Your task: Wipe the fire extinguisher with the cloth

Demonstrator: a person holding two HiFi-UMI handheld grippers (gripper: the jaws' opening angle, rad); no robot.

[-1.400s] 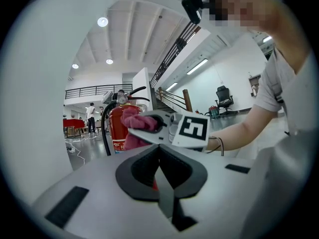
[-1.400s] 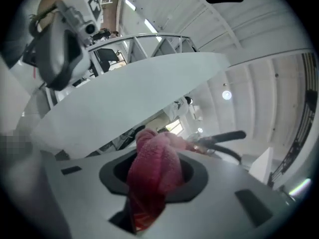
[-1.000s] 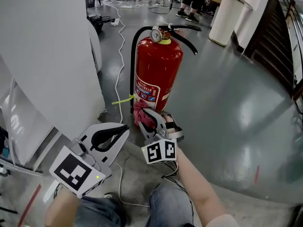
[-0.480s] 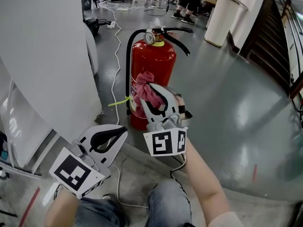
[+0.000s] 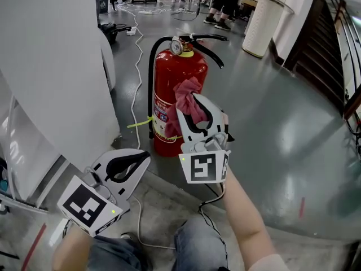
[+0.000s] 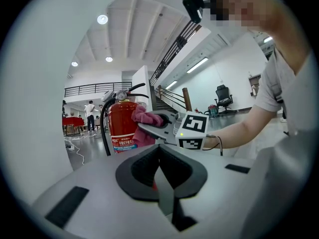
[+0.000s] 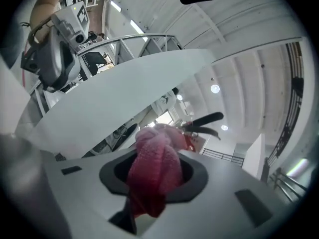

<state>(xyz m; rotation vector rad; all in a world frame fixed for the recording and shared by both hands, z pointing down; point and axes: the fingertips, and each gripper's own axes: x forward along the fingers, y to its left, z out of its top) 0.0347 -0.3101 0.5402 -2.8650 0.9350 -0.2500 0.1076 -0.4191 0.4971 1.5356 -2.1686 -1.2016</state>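
A red fire extinguisher (image 5: 175, 81) with a black hose and handle stands upright on the grey floor. My right gripper (image 5: 190, 103) is shut on a bunched pink cloth (image 5: 185, 92), which is pressed against the middle of the cylinder's front. In the right gripper view the cloth (image 7: 153, 171) fills the jaws, with the extinguisher's handle (image 7: 203, 123) just beyond. My left gripper (image 5: 145, 154) hangs low at the left, shut and holding nothing, clear of the extinguisher. The left gripper view shows its shut jaws, with the extinguisher (image 6: 121, 131), the cloth (image 6: 143, 128) and the right gripper (image 6: 154, 129) ahead.
A white pillar (image 5: 56, 66) stands close on the left. A white cable (image 5: 138, 49) runs along the floor behind the extinguisher. A white column (image 5: 264, 21) and a dark wooden stair rail (image 5: 316, 33) are at the back right, with people's feet (image 5: 220, 16) beyond.
My right gripper has carried the cloth up from the extinguisher's base to its middle. The left gripper has stayed put.
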